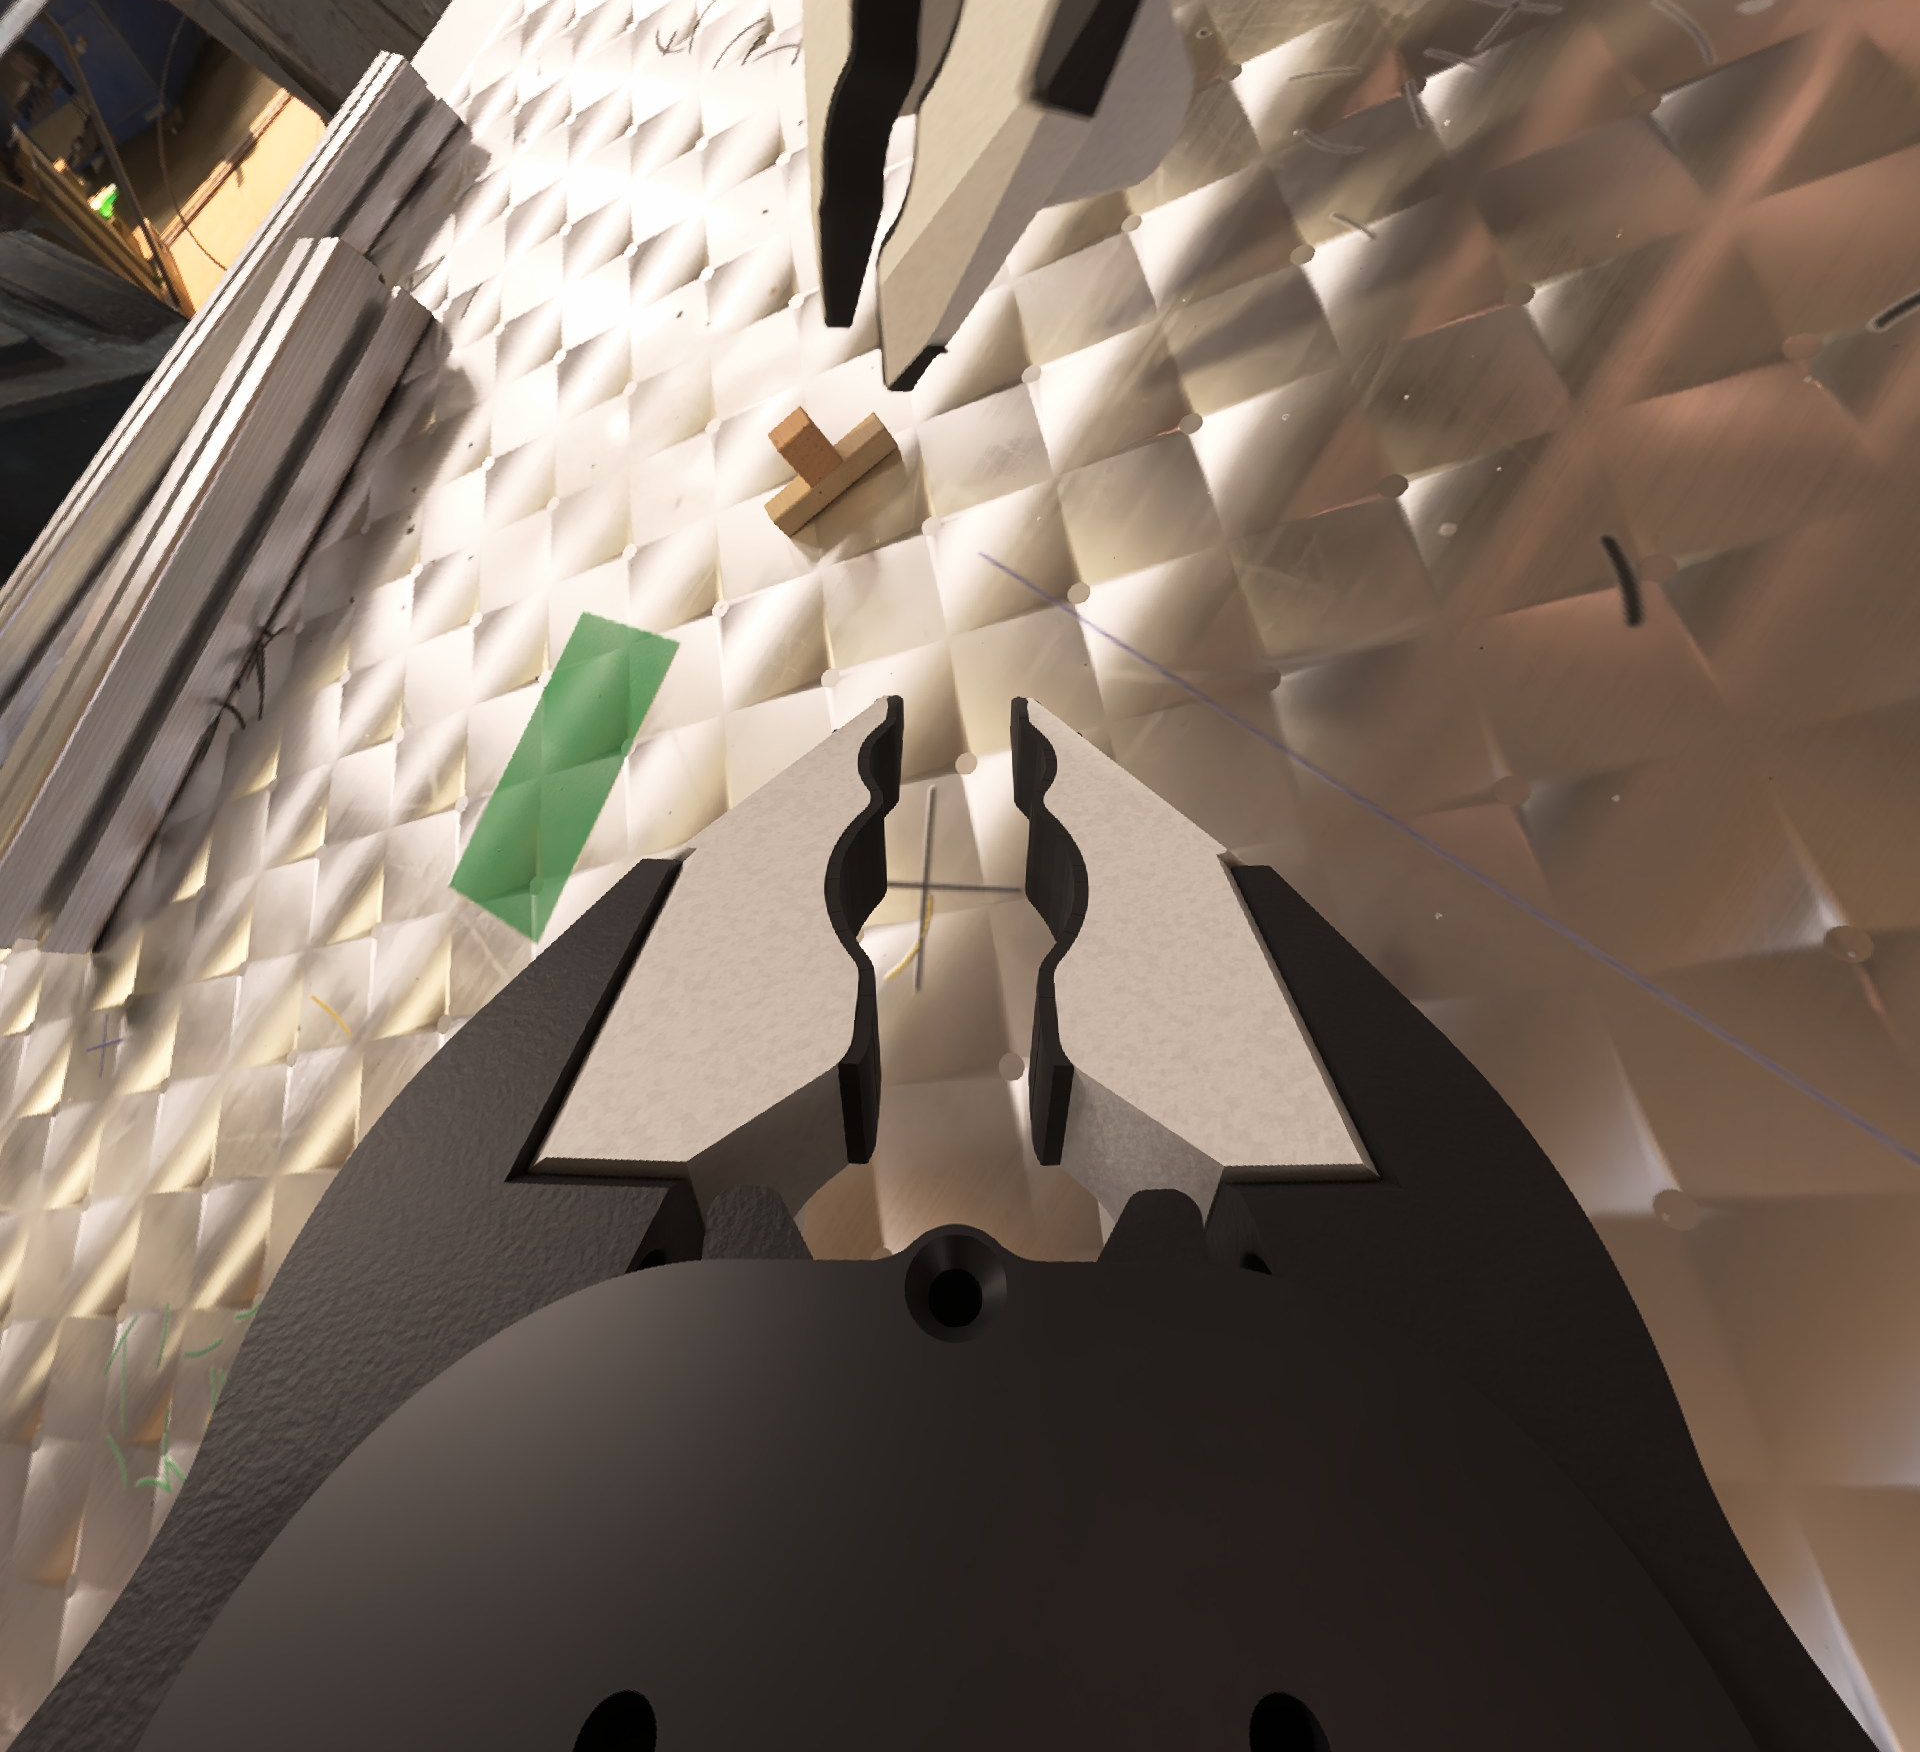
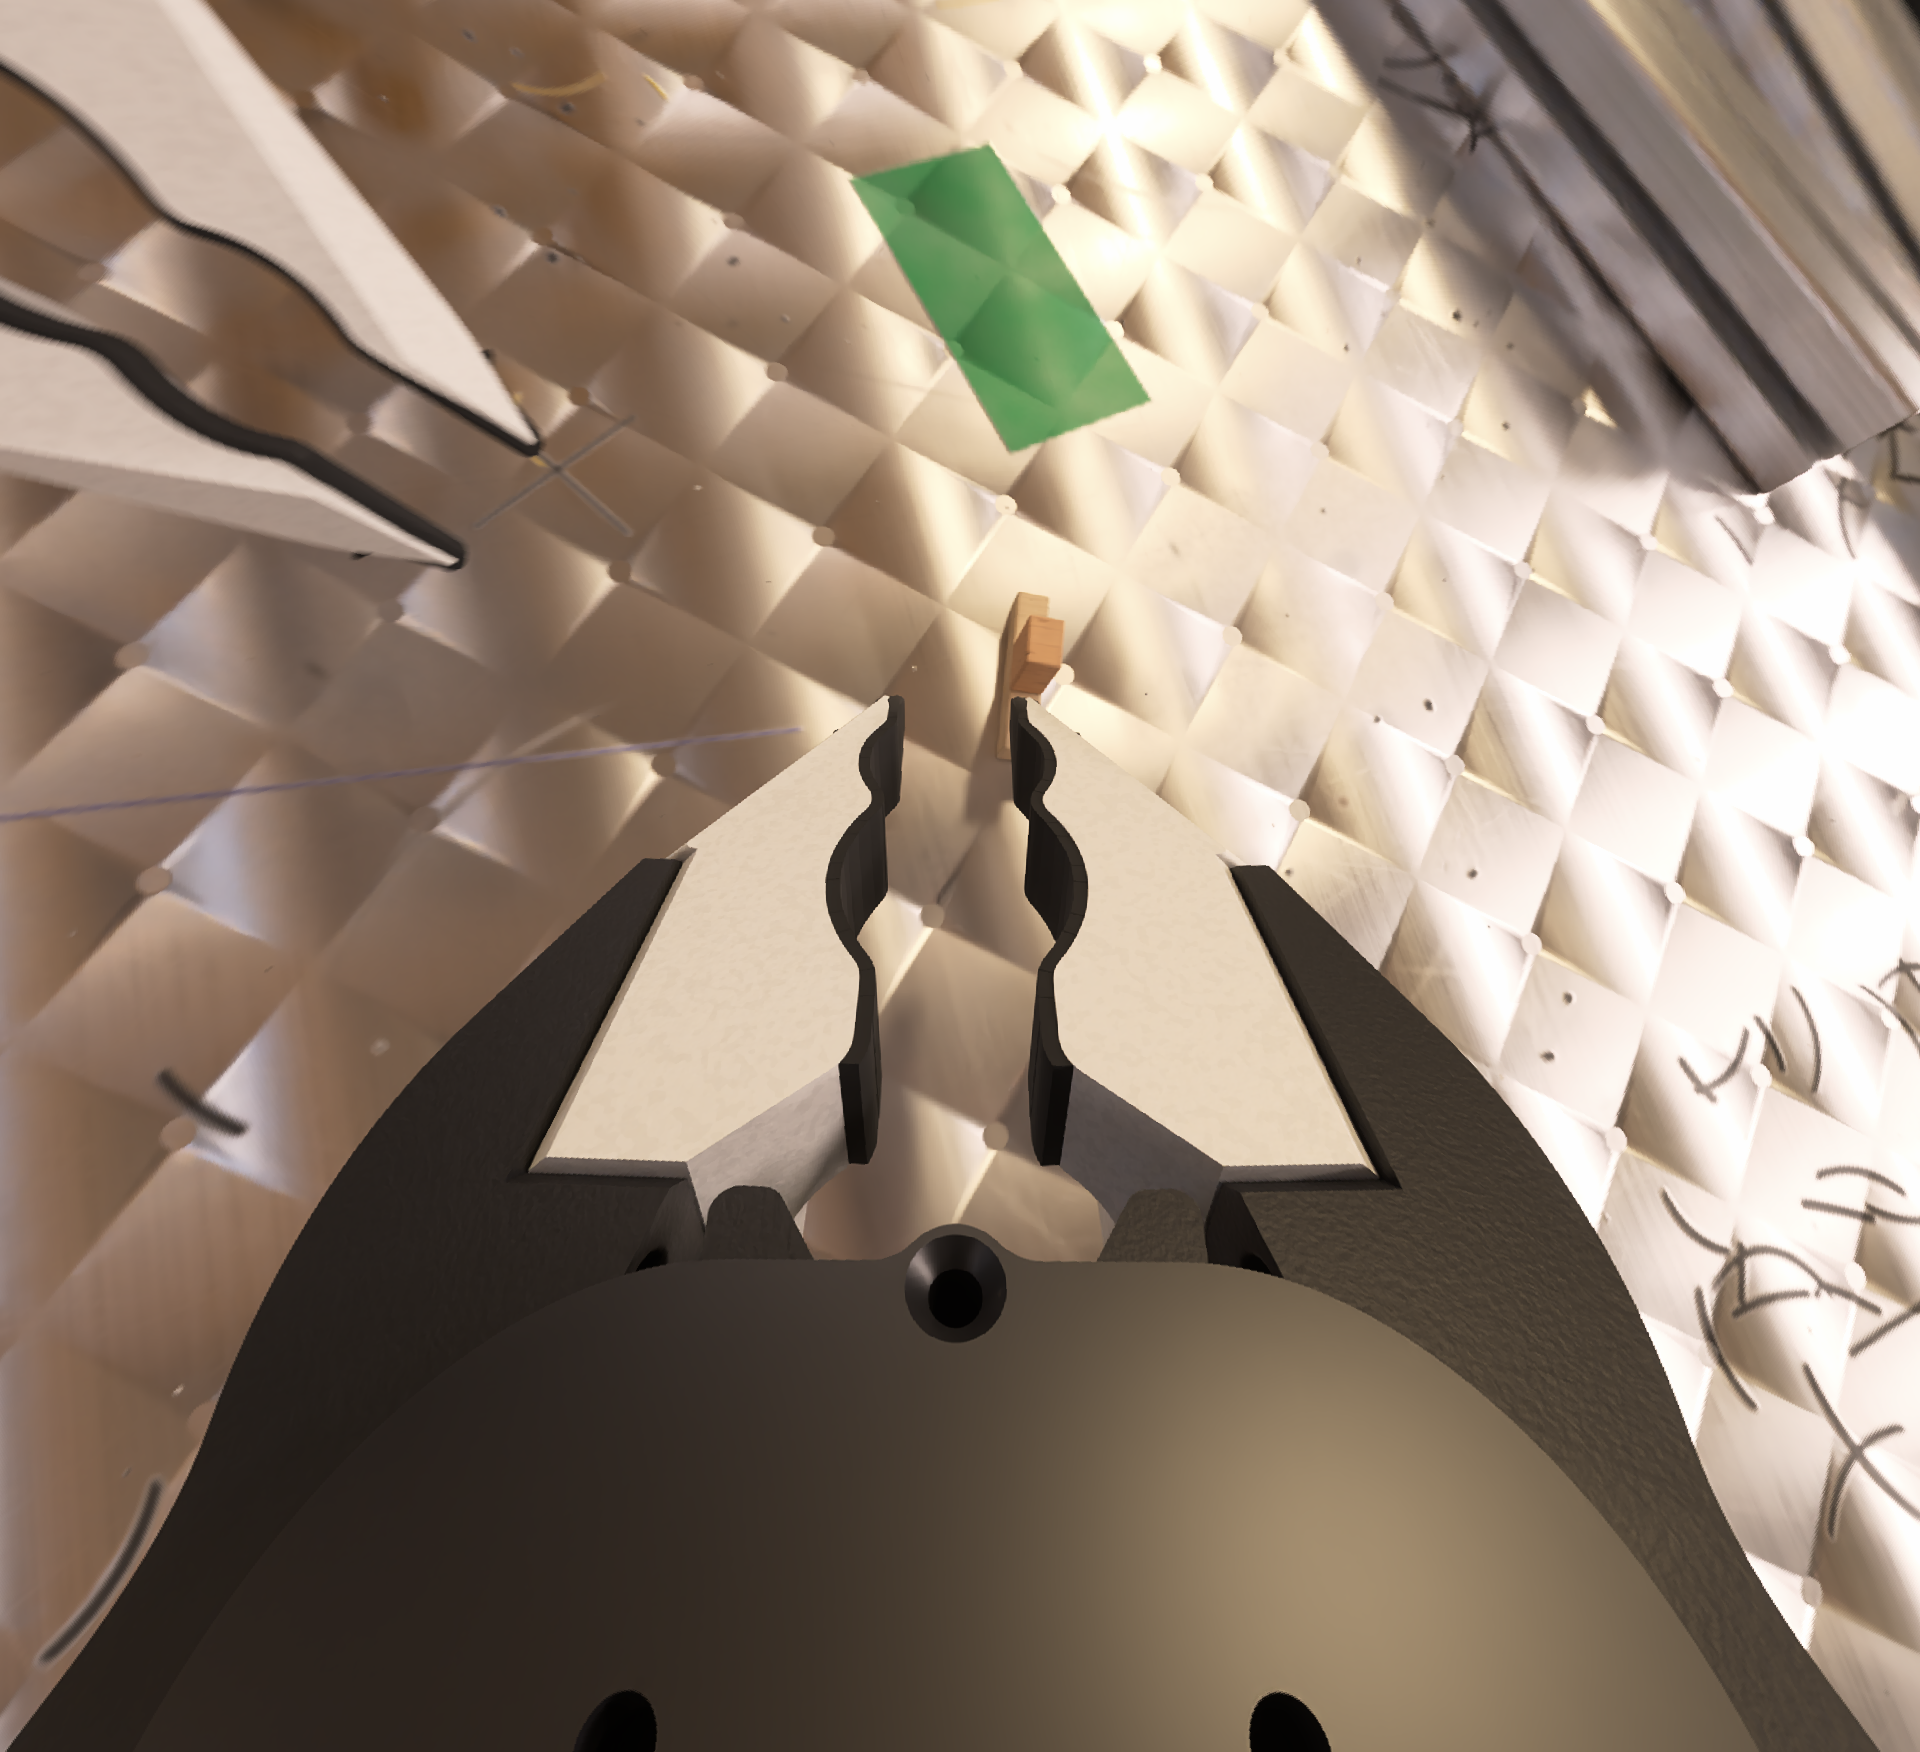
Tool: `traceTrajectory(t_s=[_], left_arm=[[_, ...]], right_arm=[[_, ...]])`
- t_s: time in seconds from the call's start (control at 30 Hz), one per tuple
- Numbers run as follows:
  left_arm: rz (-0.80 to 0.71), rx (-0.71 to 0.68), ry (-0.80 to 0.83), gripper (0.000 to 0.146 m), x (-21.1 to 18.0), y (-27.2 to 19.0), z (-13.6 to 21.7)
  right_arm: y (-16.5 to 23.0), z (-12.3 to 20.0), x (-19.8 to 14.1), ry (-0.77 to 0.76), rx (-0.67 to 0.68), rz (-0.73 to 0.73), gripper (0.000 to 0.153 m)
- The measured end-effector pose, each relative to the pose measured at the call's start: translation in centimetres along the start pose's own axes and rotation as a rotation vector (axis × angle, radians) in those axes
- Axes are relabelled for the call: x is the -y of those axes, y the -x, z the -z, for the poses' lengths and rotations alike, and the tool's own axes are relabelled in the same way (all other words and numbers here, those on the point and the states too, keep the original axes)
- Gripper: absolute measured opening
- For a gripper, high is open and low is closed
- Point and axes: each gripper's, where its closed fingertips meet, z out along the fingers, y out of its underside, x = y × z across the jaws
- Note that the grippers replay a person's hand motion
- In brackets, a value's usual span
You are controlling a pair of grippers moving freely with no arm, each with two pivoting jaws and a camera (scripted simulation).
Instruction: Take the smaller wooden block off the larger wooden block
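Right gripper (image 2: 956, 726) has its fingers parted by a narrow gap with nothing between them, tips hanging just above the wooden pair. Left gripper (image 1: 956, 726) is the same, slightly apart and empty, but farther back from the blocks, on the side where the green patch (image 1: 566, 772) lies.

The smaller wooden block (image 1: 805, 445) sits crosswise on the larger wooden block (image 1: 831, 487), both on the shiny metal table (image 1: 1351, 559), a little beyond the green patch in the left wrist view.

My guess: the small one is light, stiff and not fragile, smooth-ish wood, so pinch its two flat side faces above the bottom block. The bottom one might shift, being light too.

Count: two blocks, two grippers, one green patch.
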Motion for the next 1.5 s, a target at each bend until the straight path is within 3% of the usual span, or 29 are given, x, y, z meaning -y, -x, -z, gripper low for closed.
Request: traceTrajectory(t_s=[0.23,0.47,0.67,0.83,1.0,1.13,1.5], left_arm=[[0.015,0.014,-0.029,0.021,0.0,0.5,-0.2],[0.024,-0.004,-0.044,0.021,0.1,0.3,-0.2],[0.03,-0.001,-0.055,0.021,0.1,0.5,-0.2],[0.044,0.039,-0.088,0.021,0.6,1.3,0.2],[0.099,0.059,-0.173,0.019,2.1,2.1,1.0],[0.196,0.021,-0.261,0.019,3.8,2.4,1.5],[0.604,-0.354,-0.435,0.02,7.4,0.8,1.5]], right_arm=[[-1.5,-3.3,-1.2,0.143,0.013,-0.107,0.019],[-1.8,-4.3,-0.9,0.117,0.039,-0.183,0.013],[-1.5,-4.3,-0.8,0.095,0.062,-0.143,0.008],[-0.1,-2.5,0.7,-0.028,0.102,0.027,0.008],[1.5,1.2,3.3,-0.182,0.014,0.283,0.008],[2.9,3.4,4.0,-0.254,-0.024,0.407,0.008],[5.6,7.1,3.3,-0.31,-0.142,0.654,0.008]])
